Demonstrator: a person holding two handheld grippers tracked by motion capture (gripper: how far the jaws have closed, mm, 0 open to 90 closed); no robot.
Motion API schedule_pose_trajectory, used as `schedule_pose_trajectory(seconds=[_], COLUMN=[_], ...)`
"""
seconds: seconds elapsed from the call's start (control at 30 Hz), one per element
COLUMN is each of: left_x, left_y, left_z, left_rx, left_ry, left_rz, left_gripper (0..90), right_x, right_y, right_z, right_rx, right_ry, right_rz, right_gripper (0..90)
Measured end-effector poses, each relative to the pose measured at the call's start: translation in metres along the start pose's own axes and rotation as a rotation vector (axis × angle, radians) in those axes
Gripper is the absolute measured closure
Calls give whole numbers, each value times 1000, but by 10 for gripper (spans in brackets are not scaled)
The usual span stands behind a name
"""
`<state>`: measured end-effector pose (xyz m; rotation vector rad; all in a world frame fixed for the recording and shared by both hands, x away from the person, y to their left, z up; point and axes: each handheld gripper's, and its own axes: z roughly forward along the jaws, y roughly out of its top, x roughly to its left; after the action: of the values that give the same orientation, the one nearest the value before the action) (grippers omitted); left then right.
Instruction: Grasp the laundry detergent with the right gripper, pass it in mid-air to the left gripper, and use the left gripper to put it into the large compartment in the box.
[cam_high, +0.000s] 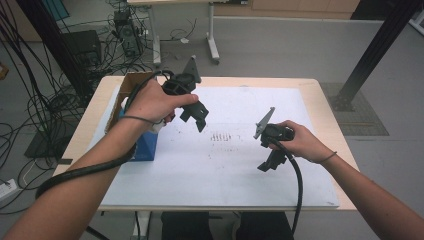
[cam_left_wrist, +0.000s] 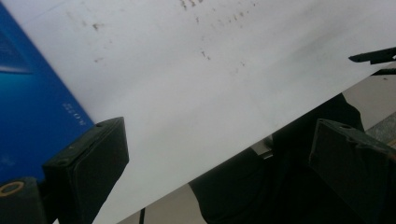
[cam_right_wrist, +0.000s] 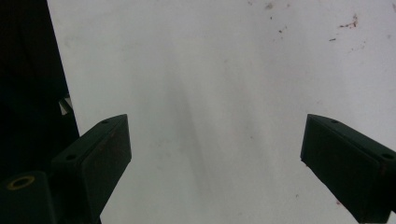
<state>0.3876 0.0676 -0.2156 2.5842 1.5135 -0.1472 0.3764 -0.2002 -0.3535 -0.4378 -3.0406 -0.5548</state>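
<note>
White sheeting (cam_high: 240, 165) covers most of the desk (cam_high: 325, 107); use this sheet as your reference for every position below. It carries a patch of faint dark marks (cam_high: 223, 138) near its middle.

Your left gripper (cam_high: 196, 116) hangs above the sheet's left part, just right of the blue box (cam_high: 145, 145). In the left gripper view the jaws stand wide apart with nothing between them; bare sheet (cam_left_wrist: 196, 93) and its near edge lie beyond them, and the blue box (cam_left_wrist: 28, 102) sits at the picture's left.

Your right gripper (cam_high: 270, 162) is held over the sheet's right part, to the right of the dark marks. In the right gripper view its jaws also stand wide, with bare sheet (cam_right_wrist: 210, 116) showing between them and no object in contact.

The blue box rests at the sheet's left edge, in front of an open cardboard box (cam_high: 131, 86) at the sheet's far left corner. Your left hand (cam_high: 152, 102) is above both boxes.
</note>
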Motion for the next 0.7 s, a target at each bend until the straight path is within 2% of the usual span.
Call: schedule_pose_trajectory(seconds=[0.13, 0.33, 0.7], left_x=[-5, -10, -14], left_y=[1, 2, -1], left_z=[20, 43, 69], left_rx=[12, 24, 30], left_ry=[-24, -36, -52], left_rz=[17, 26, 30], left_gripper=[56, 55, 53], right_x=[0, 0, -3], right_y=[-2, -3, -1], right_z=[0, 0, 1], right_rx=[2, 8, 13], right_ry=[-1, 2, 10], right_rz=[1, 2, -5], right_gripper=[80, 80, 80])
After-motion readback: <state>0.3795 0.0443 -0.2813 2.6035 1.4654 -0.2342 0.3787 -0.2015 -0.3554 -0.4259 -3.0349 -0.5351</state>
